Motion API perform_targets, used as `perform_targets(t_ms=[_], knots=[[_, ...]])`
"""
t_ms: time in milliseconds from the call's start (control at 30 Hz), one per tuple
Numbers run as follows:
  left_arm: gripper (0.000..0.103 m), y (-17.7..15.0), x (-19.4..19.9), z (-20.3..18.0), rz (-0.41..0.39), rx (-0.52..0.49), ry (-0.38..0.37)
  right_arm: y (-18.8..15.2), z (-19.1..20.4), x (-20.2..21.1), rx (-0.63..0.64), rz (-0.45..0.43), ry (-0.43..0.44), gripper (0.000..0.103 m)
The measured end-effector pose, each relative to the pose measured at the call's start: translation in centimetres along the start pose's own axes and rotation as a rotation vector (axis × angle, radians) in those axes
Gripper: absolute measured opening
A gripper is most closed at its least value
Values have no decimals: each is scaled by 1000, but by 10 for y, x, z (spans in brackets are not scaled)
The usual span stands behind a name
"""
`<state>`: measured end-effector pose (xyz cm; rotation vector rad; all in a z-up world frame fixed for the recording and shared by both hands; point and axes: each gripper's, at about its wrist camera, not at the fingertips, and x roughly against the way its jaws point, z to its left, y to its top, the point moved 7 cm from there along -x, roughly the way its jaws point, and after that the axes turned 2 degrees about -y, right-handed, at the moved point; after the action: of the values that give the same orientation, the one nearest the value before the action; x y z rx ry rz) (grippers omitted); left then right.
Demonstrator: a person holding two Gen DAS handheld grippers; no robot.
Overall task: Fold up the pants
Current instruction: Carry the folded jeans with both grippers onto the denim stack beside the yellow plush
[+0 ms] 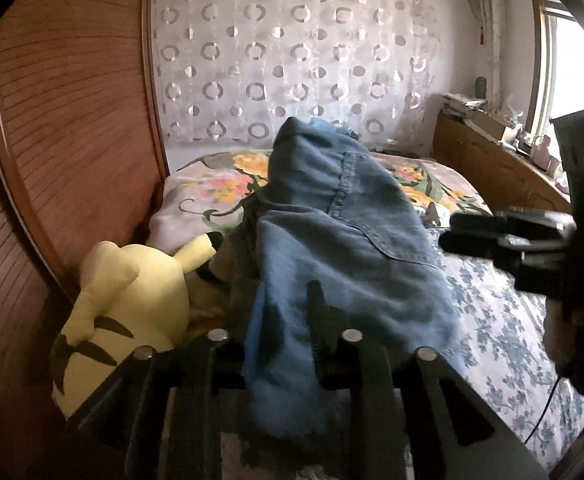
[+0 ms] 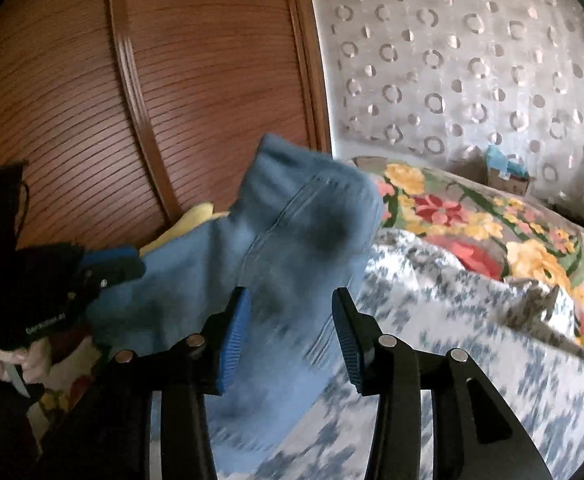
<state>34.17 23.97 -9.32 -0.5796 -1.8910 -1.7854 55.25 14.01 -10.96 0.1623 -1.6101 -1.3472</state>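
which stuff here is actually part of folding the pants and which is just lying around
Part of the job:
- blue pants
- left gripper
- right gripper

Just lying about:
- yellow plush toy
- floral blanket
- blue patterned bedsheet

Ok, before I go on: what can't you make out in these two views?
Left wrist view: the jeans drape over the left gripper, hiding its fingers; grip unclear.
Right wrist view: motion blur smears the denim beyond the open right gripper; the bottom edge cuts off its lower end.
Right wrist view: the yellow plush toy sits mostly behind the jeans.
Left wrist view: the shelf clutter by the window is too small.
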Motion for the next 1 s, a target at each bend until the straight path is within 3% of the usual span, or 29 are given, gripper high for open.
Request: perform_targets(t_ms=[67,133,467,867,1000], knots=[[28,-6,6,-2,-2,-1,8,-9,1,3,-10,13,15,45],[32,-13,11,-5,-1,0,4,-8,10,35,-14,20,6,45],[33,-60,11,-6,65,11,41,-23,34,114,-49,-8,-31,45],[34,-44,74,-50,-50,1,-9,-65,46,195,-96,-81,-94,45],[42,-43,95,-75,-86,-18,-37,-80,50,225,-107,-114,-128,45]])
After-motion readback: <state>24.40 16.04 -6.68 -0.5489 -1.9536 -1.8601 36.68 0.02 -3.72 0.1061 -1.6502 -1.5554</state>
